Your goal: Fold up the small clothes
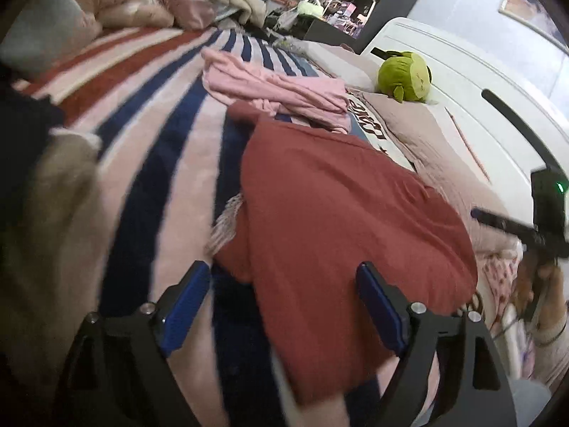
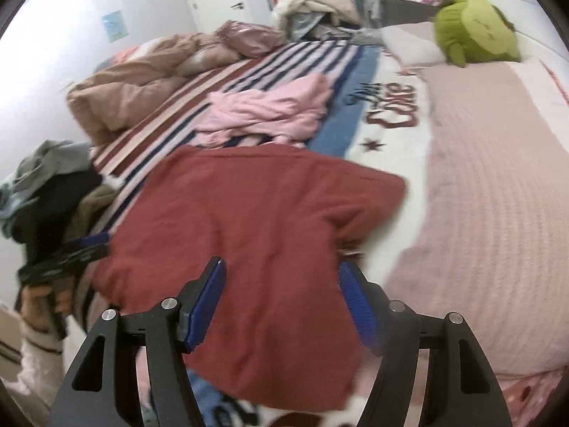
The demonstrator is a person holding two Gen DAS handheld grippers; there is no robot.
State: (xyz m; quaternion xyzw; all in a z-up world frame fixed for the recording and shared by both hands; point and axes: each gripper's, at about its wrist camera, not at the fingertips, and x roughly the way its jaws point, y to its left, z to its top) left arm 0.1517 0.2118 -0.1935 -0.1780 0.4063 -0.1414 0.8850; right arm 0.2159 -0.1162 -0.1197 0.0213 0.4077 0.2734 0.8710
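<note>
Here, nearest the cameras, both tools hang over the red garment (image 2: 249, 235), which lies spread on the striped blanket (image 1: 149, 135) at the near edge of the bed. The right gripper (image 2: 281, 302) stands with its blue pads apart, nothing pinched between them; the red cloth lies below and just ahead of the gap. The left gripper (image 1: 284, 306) is likewise spread wide and released, straddling the garment's near hem without pressing it. In the right wrist view the garment's long axis runs from the near edge away toward the middle of the bed, with one corner jutting out toward the pink quilted side. That corner sits on the right tool's side, so I judge the right hand the nearer for lifting it across.

Beyond the red piece, a crumpled pink garment (image 2: 270, 114) lies further up the blanket, just apart from it. Past that, dark red lettering (image 2: 391, 106) is printed on the white band of the blanket, upside down here and not readable with certainty. A green plush toy (image 2: 476, 28) rests at the far corner.
</note>
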